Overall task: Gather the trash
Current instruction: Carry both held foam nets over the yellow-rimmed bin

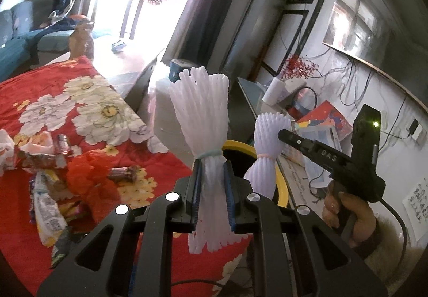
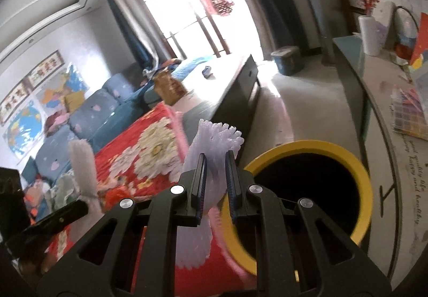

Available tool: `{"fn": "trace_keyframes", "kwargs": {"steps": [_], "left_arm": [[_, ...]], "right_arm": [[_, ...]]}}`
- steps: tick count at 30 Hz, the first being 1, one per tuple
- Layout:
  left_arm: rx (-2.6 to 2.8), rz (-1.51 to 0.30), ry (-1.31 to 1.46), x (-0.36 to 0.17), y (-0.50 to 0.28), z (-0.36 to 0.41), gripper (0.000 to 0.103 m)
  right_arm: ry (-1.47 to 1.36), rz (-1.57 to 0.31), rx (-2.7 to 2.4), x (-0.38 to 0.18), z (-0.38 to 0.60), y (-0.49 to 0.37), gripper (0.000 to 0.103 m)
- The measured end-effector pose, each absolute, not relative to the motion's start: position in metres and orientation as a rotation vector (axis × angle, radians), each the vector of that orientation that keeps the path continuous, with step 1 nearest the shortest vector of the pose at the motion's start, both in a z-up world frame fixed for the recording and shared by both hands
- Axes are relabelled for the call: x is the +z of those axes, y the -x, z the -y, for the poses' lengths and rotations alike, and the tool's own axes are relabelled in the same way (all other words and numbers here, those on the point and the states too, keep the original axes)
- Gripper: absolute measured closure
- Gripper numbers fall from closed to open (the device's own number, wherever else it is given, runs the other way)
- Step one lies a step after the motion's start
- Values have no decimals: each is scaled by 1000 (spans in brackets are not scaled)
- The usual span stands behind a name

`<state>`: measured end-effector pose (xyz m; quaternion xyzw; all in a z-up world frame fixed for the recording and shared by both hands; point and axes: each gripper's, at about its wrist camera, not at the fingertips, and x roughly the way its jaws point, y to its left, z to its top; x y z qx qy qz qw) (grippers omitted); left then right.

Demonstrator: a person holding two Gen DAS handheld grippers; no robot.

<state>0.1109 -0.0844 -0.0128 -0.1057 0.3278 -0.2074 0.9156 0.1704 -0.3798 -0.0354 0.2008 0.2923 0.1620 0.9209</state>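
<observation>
Left hand-held gripper (image 1: 212, 184) clamps a foam net (image 1: 203, 120), right hand-held gripper (image 2: 215, 184) another net (image 2: 211, 147), bin (image 2: 307, 147) just ahead; wrappers (image 1: 45, 160) left on the bedspread (image 1: 80, 99).

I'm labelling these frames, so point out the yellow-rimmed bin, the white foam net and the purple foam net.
yellow-rimmed bin (image 2: 345, 152): right wrist view, far rim.
white foam net (image 1: 200, 109): left wrist view, upper flare.
purple foam net (image 2: 214, 141): right wrist view, upper flare.
</observation>
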Motion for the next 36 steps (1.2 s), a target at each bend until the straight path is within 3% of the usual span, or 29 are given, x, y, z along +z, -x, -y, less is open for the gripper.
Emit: {"fn": "trace_keyframes", "kwargs": {"steps": [36], "left_arm": [[-520, -834, 69, -59, -155, 201, 87]], "right_arm": [[-452, -686, 66, -96, 463, -200, 93]]}}
